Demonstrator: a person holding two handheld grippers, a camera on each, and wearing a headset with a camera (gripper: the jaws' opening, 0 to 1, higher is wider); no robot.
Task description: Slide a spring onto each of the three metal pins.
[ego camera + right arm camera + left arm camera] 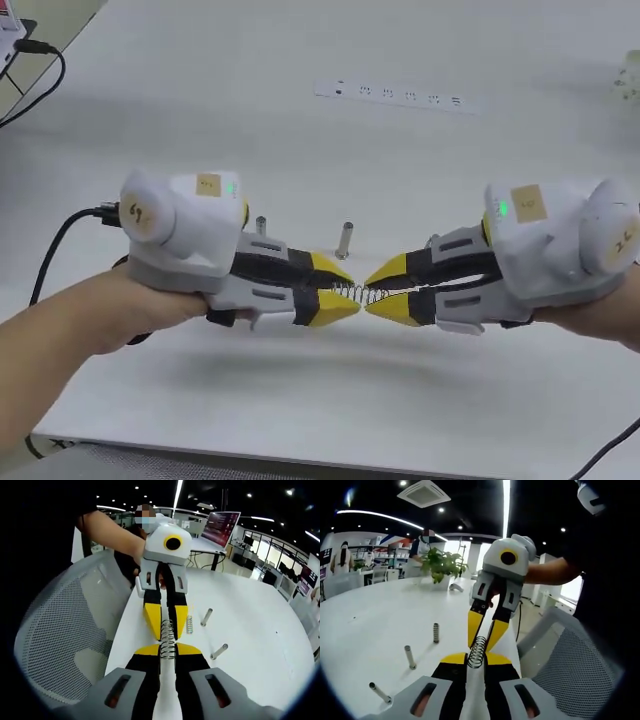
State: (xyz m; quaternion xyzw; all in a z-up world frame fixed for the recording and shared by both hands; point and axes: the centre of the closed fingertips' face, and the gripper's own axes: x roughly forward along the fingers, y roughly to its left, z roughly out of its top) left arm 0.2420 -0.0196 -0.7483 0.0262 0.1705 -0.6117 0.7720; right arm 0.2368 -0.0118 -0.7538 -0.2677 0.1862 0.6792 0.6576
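Note:
A small steel spring (361, 293) hangs level in the air between my two grippers, which point tip to tip above the white table (300, 390). My left gripper (350, 292) is shut on one end of the spring (477, 652), and my right gripper (372, 296) is shut on the other end (168, 639). Behind them stand the pins. A bare pin (345, 240) is in the middle and a short one (261, 225) to its left. A third pin (432, 241) is partly hidden by the right gripper. The far pin (436, 632) carries a spring, while two pins (410, 656) (380, 692) are bare.
A white power strip (400, 95) lies far back on the table. A black cable (45, 70) loops at the far left edge. A mesh office chair (65, 630) stands beside the table's near edge. A potted plant (440, 562) sits at the table's far end.

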